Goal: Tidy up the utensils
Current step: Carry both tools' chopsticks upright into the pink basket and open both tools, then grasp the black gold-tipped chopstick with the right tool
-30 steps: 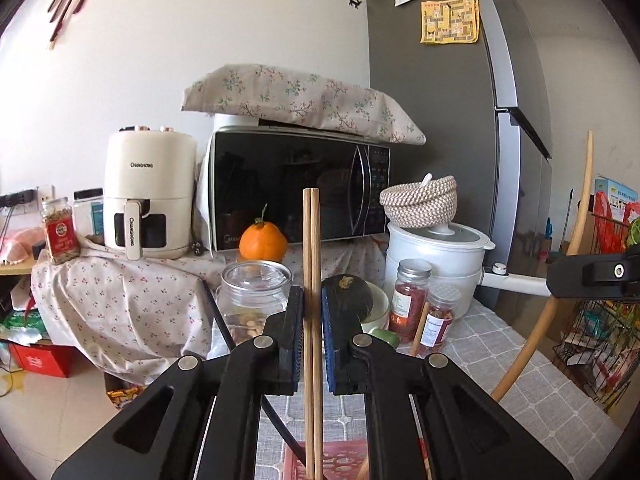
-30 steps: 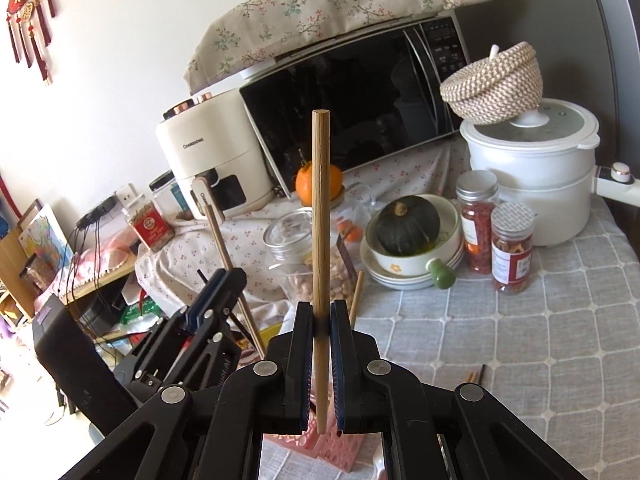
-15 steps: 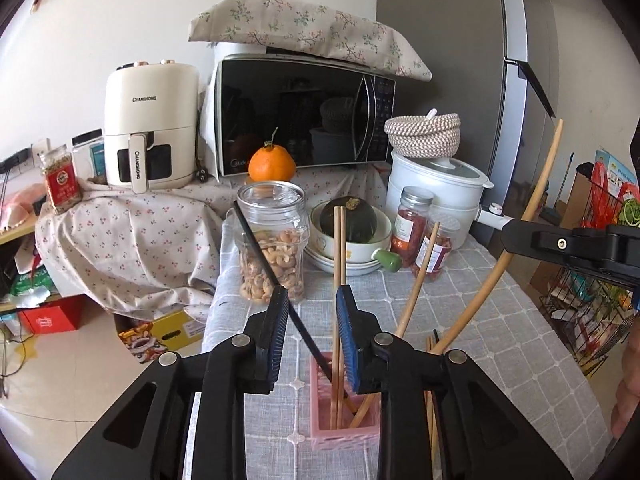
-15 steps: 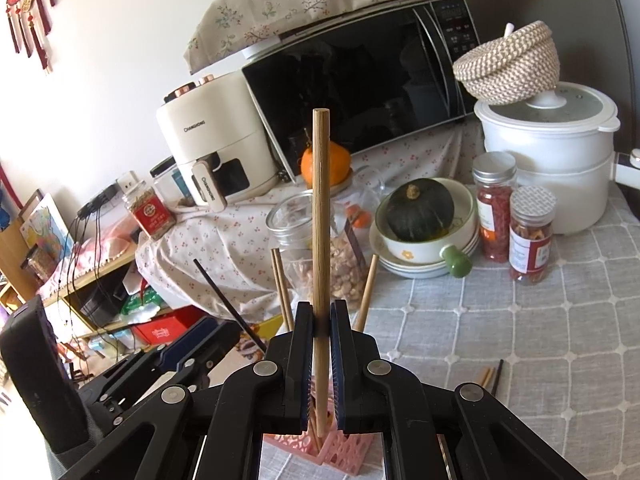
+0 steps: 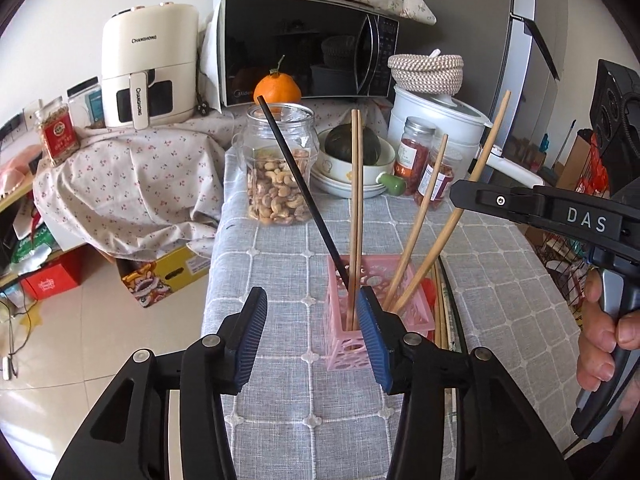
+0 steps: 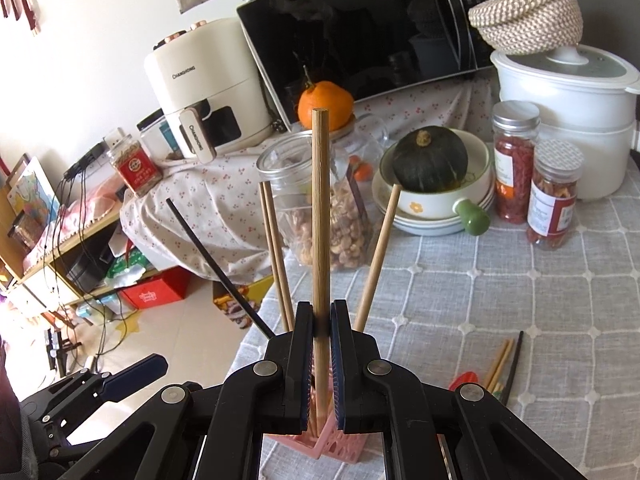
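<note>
A pink lattice holder [image 5: 416, 312] stands on the grey checked tablecloth [image 5: 280, 264]. A pair of wooden chopsticks [image 5: 356, 208], a black chopstick [image 5: 300, 184] and another wooden one [image 5: 420, 220] stand in it. My left gripper [image 5: 310, 300] hangs just in front of the holder, its jaws opening with nothing between the pads. My right gripper [image 6: 321, 320] is shut on an upright wooden chopstick [image 6: 321, 200] above the holder [image 6: 320, 444]; its jaws are just starting to open. That chopstick [image 5: 480, 164] slants down into the holder.
Loose chopsticks [image 6: 500, 364] lie on the cloth right of the holder. Behind it stand a cashew jar [image 5: 280, 168], a bowl holding a dark squash [image 5: 352, 148], two spice jars [image 5: 412, 152] and a white cooker [image 5: 440, 116]. The table's left edge drops to the floor.
My left gripper has let go of the chopstick pair, which now stands in the holder, and has opened and tipped downward. My right gripper has sunk with its chopstick toward the holder.
</note>
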{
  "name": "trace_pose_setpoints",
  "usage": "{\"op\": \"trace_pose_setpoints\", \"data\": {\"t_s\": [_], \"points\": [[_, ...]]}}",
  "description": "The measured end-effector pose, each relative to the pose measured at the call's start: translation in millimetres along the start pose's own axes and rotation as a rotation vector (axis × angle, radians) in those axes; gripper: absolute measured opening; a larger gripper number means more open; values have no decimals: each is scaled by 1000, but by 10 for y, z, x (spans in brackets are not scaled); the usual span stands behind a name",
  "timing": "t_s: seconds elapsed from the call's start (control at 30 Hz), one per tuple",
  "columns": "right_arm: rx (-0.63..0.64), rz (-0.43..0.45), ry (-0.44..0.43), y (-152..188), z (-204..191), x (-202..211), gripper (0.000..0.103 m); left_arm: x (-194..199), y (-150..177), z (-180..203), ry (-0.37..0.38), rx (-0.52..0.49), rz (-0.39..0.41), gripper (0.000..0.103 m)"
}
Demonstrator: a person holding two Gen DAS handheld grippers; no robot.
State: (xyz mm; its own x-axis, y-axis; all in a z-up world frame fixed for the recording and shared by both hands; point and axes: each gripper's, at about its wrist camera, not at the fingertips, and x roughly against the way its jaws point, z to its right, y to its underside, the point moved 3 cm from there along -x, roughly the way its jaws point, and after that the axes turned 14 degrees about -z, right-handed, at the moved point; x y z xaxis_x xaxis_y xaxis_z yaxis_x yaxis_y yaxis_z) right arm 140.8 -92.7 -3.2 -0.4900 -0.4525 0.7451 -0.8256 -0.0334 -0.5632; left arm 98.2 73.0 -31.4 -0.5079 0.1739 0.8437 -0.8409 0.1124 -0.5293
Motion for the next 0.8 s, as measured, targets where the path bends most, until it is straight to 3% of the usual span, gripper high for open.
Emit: {"op": "trace_pose_setpoints", "data": {"t_s": [0.13, 0.2, 0.33, 0.4, 0.57, 0.8], "points": [[-14, -9, 2, 14, 31, 41, 18, -10, 19, 9, 14, 8, -22, 57], [-17, 4, 10, 22, 51, 117, 35, -9, 23, 32, 28, 8, -32, 62], [-21, 34, 13, 61, 107, 323, 49, 8, 41, 93, 43, 6, -47, 70], [-26, 48, 26, 98, 169, 419, 63, 17, 64, 141, 51, -3, -58, 73], [-41, 33, 108, 230, 434, 486, 69, -11, 148, 275, 76, -30, -109, 77], [-90, -122, 222, 527, 897, 167, 70, -143, 264, 454, 117, -57, -193, 78]]}}
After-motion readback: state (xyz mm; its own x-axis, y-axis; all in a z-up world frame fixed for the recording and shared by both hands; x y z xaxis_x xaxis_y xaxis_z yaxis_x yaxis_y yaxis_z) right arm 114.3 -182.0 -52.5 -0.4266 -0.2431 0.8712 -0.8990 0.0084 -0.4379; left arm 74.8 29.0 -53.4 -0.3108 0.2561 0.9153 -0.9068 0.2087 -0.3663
